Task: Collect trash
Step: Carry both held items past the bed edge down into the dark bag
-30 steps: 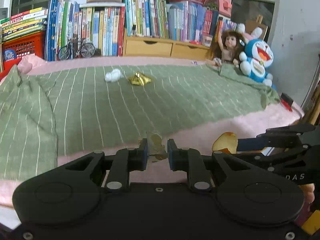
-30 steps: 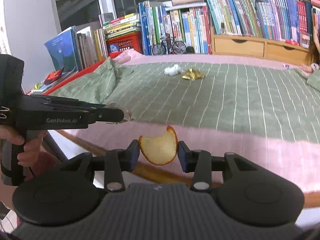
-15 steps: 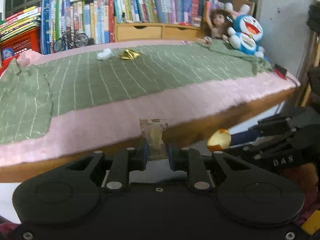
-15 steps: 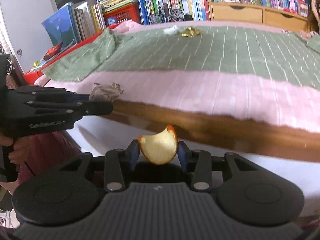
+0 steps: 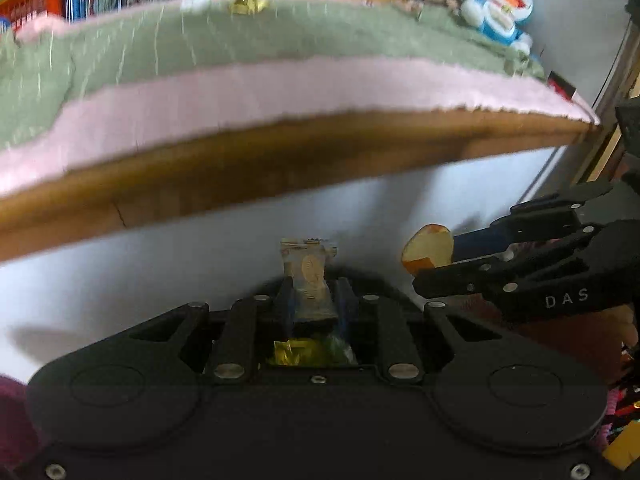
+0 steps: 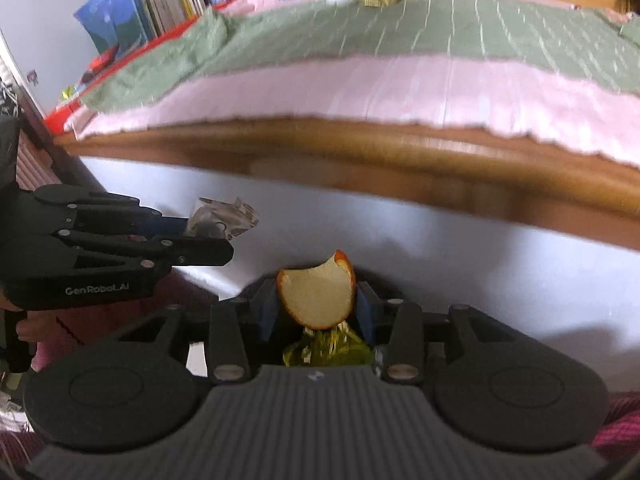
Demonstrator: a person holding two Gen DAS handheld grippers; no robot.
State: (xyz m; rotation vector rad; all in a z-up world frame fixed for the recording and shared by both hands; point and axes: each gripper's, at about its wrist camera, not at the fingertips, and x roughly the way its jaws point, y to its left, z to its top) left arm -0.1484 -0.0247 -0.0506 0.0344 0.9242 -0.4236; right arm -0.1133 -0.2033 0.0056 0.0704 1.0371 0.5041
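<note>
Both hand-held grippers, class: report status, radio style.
Left hand-held gripper shut on clear wrapper. Right hand-held gripper shut on orange peel. Gold wrapper remains on green blanket. Nothing in the way.

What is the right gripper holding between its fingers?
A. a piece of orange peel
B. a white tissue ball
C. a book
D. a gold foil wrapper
A: in the right wrist view the right gripper is closed on a curved piece of orange peel.

Both tongs, left (image 5: 313,300) and right (image 6: 316,306), dropped below bed edge (image 6: 360,160); yellow-green wrappers (image 6: 326,346) now beneath them.
</note>
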